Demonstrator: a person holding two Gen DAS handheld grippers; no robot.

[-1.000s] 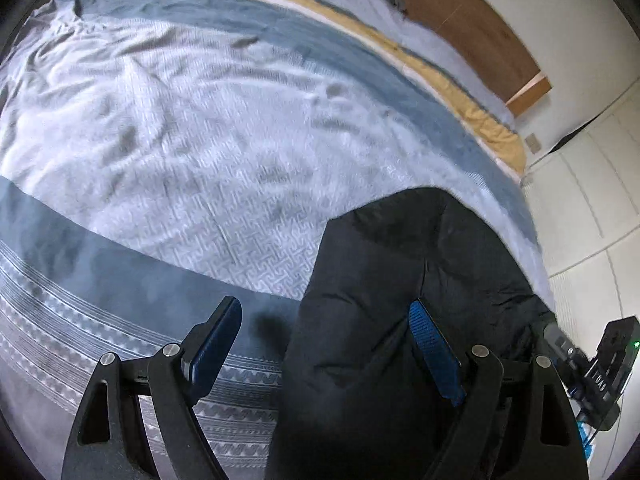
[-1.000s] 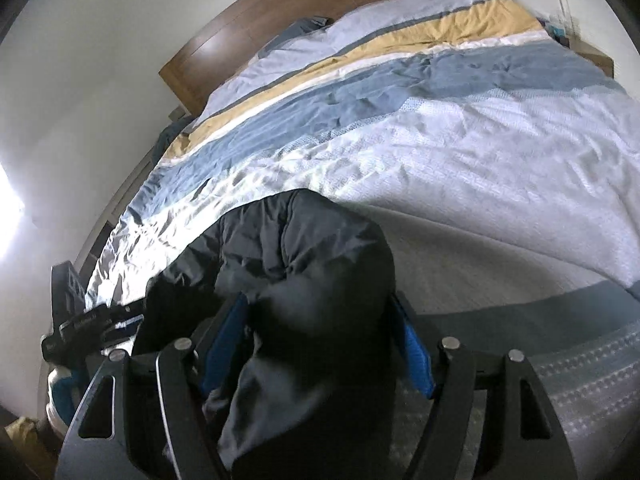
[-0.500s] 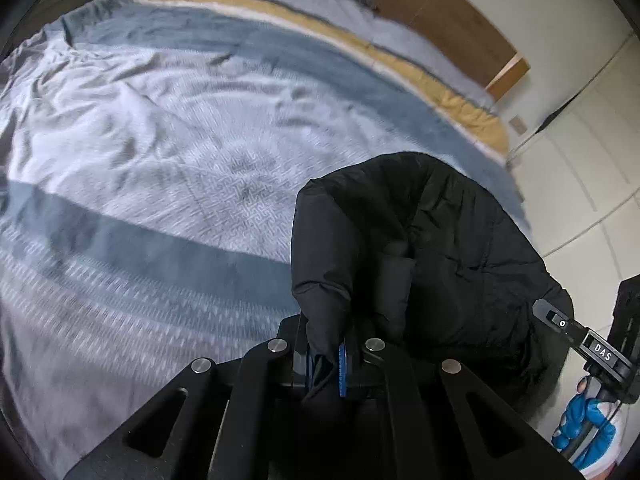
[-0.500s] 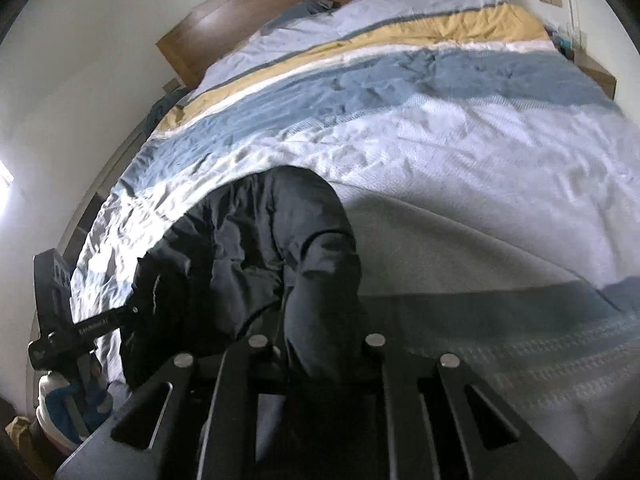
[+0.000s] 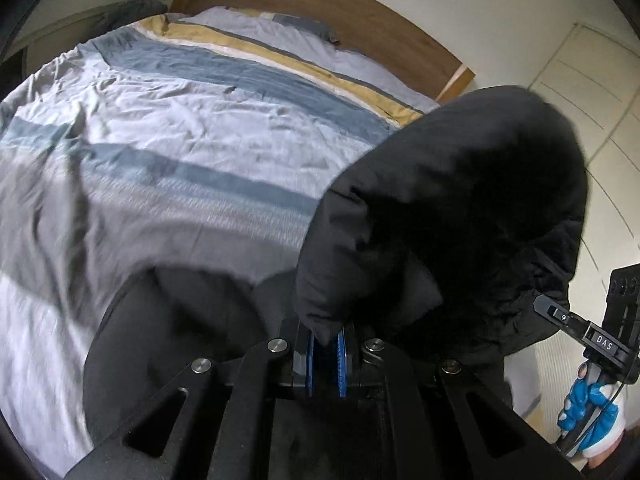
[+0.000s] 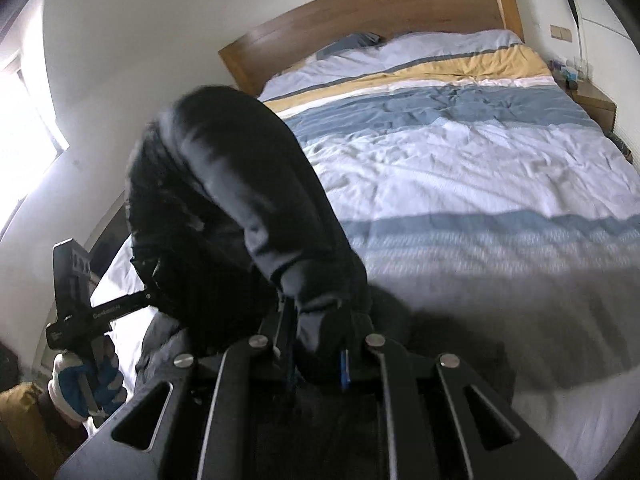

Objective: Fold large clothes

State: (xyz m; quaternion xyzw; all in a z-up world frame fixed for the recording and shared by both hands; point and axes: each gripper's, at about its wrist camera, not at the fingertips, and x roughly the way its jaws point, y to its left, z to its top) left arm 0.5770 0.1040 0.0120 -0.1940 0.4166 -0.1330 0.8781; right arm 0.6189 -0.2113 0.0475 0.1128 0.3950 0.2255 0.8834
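A bulky black padded jacket hangs lifted above the bed, stretched between both grippers. My left gripper is shut on a thick fold of the jacket, its blue pads pinching the cloth. In the right wrist view the same black jacket rises up and left from my right gripper, which is shut on another fold of it. Part of the jacket drapes down under each gripper. Each view shows the other gripper at its edge, held by a hand in a blue and white glove.
The bed's striped duvet in white, blue and yellow spreads ahead, with a wooden headboard behind. A nightstand stands at the far right. White cupboard doors line the right side in the left wrist view. A bright window lies at left.
Both grippers closed on the black jacket, which lay on the bed between open jaws, and have lifted it up and back from the duvet. The headboard has come into fuller view.
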